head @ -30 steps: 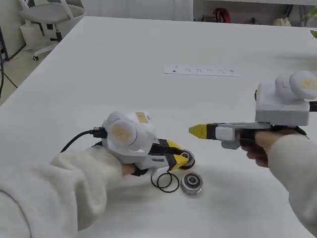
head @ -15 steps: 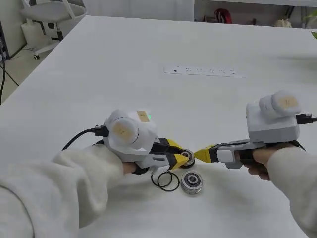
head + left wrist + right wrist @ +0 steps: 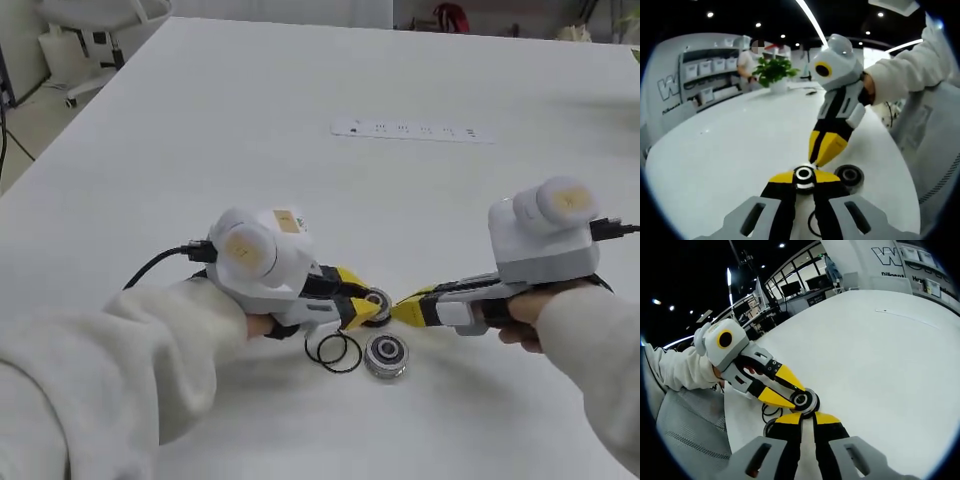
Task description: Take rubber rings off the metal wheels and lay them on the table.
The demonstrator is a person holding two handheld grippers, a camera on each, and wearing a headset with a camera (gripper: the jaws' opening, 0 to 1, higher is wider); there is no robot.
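Jaws of the left gripper (image 3: 362,310) pinch a metal wheel (image 3: 804,174); right gripper (image 3: 403,311) touches it, jaws together.

1. My left gripper (image 3: 362,308) lies low, jaws clamped on a metal wheel (image 3: 377,299).
2. My right gripper (image 3: 404,311) points at that wheel from the opposite side, jaws together, tip at its rim.

Over the last second I've brought the right claw (image 3: 403,311) down and to the left. It was raised above the bench (image 3: 250,120), well apart from the left claw (image 3: 362,308) — now its closed tips sit right up against the metal wheel (image 3: 377,299) pinched there.
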